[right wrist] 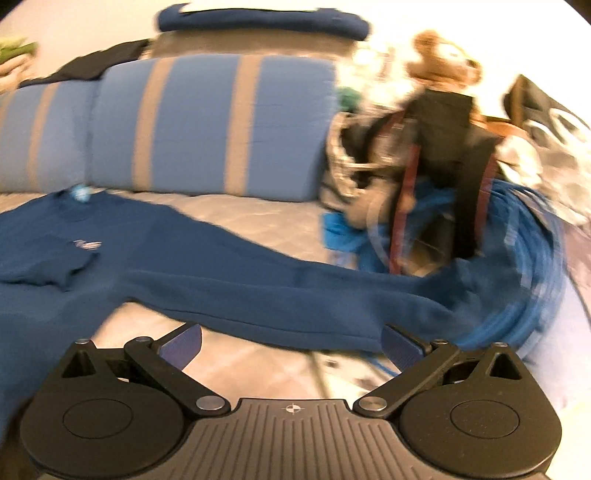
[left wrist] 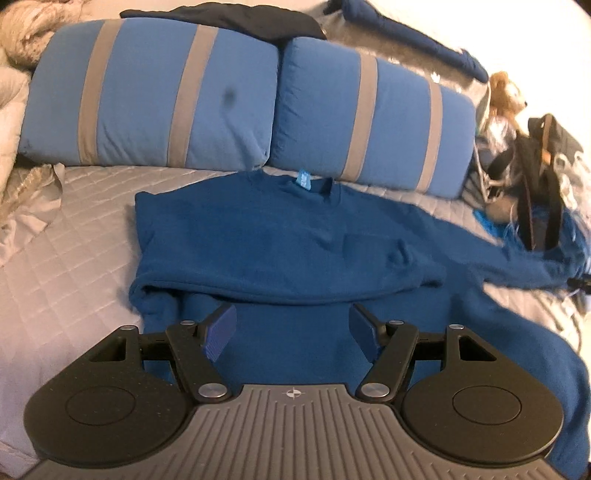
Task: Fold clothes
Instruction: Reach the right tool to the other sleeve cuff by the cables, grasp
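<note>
Blue cloth fills the space right under my left gripper (left wrist: 291, 332), whose 2 padded fingers (left wrist: 221, 332) stand apart with nothing pinched between them, hovering over the lower part of the blue sweatshirt (left wrist: 280, 236). That sweatshirt lies flat on the grey quilted bedspread (left wrist: 74, 236), its neck and light blue label (left wrist: 303, 180) toward the 2 blue pillows with tan stripes (left wrist: 155, 99), and its bottom portion is doubled up into a fold across the body just ahead of my fingertips. One long sleeve (left wrist: 517, 258) stretches off to the side toward a heap of bags and straps (left wrist: 535, 177), where a teddy bear (left wrist: 504, 92) sits. My right gripper (right wrist: 291, 345) is spread wide too, holding nothing, its fingers (right wrist: 183, 345) poised just short of that same sleeve (right wrist: 295, 295), which runs across the bed in front of them; this view is smeared, so fine detail is lost. Beyond the sleeve's end a coil of bright blue cable (right wrist: 524, 266) lies beside the bags. Another dark blue garment (right wrist: 266, 20) rests behind the pillows.
</note>
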Available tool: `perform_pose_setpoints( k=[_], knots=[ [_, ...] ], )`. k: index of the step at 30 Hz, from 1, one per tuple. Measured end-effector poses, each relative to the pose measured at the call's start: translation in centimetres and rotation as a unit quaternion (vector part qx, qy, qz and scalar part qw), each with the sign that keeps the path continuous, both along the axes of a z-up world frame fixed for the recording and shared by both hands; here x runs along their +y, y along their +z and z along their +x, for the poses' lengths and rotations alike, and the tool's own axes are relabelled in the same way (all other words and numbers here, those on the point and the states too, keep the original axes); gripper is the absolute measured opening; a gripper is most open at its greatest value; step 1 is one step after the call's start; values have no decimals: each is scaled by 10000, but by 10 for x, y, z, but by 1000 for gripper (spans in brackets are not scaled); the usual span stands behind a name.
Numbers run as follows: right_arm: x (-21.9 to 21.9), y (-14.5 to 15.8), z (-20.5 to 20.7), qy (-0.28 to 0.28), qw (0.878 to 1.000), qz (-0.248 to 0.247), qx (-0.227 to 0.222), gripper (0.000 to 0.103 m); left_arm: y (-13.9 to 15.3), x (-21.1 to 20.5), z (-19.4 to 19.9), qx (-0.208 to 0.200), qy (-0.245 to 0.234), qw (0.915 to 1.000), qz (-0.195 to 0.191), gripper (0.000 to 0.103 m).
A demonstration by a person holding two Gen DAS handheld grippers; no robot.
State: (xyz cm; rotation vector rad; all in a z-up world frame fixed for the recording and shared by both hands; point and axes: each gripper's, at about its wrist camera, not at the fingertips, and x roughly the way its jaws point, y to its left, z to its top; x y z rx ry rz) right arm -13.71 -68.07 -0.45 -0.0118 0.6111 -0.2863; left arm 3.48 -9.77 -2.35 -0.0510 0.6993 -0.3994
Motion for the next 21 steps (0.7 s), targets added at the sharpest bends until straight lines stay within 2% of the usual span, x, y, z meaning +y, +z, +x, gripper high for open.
perform_pose_setpoints(
  k=[2, 5, 8, 11, 15, 18, 21],
  knots=[
    [-20, -2, -7, -252, 9995, 128, -112, 100, -3, 2, 3, 109, -169, 9996, -186, 67],
    [-53, -4, -16, -709, 9960, 441, -313, 92, -2, 5, 1, 17, -227, 9990, -375, 67],
    [-89, -11, -22, -1279, 9849, 1030, -549, 86, -2, 1, 1, -2, -247, 9991, -354, 67],
    [-122, -20, -25, -1768, 9657, 1727, -798, 76, -2, -1, 2, 18, -266, 9991, -332, 67],
    [-154, -35, -27, -2234, 9282, 2727, -1194, 64, -4, -3, 4, 71, -310, 9990, -302, 67],
    [-166, -45, -24, -2459, 9037, 3218, -1385, 54, -4, -4, 4, 75, -329, 9990, -279, 67],
    [-172, -50, -21, -2664, 8882, 3430, -1499, 48, -4, -4, 4, 89, -325, 9990, -307, 67]
  ],
)
